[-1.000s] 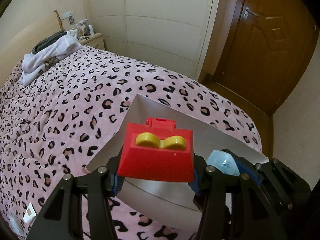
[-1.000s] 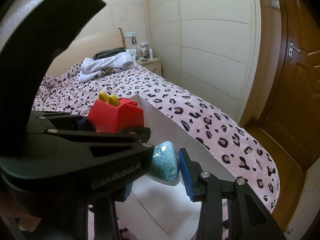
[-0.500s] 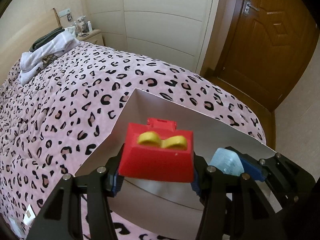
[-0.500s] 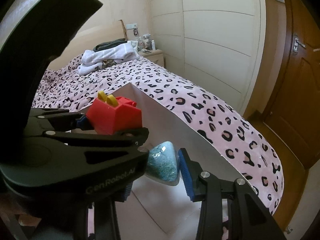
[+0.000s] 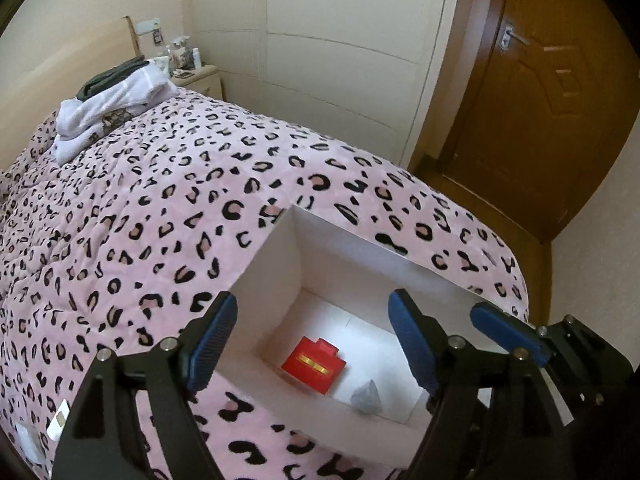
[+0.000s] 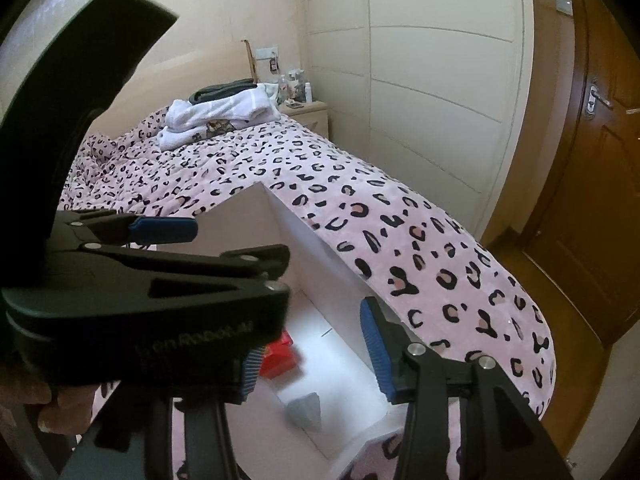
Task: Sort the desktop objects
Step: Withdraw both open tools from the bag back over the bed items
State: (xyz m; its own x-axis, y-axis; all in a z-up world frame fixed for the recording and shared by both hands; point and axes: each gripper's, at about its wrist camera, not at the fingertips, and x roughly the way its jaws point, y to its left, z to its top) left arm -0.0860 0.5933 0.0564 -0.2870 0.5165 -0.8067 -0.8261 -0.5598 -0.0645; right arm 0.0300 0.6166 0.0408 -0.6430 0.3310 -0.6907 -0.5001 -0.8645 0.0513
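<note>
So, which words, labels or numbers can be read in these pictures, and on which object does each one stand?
"Gen Robot.AI", blurred, partly guessed: embossed on the left gripper body, right wrist view.
Labels on bottles on the nightstand: too small to read.
Red block: no text.

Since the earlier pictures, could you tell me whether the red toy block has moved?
Yes. The red toy block has dropped from between the left claw's opening jaws to the white box's floor, beside the bluish pyramid.

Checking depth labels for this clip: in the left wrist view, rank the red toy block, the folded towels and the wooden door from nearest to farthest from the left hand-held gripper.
1. Red toy block, in the white box just below the left hand-held gripper.
2. Folded towels, at the bed's far left end.
3. Wooden door, beyond the bed on the right; too close to the towels to rank firmly.
</note>
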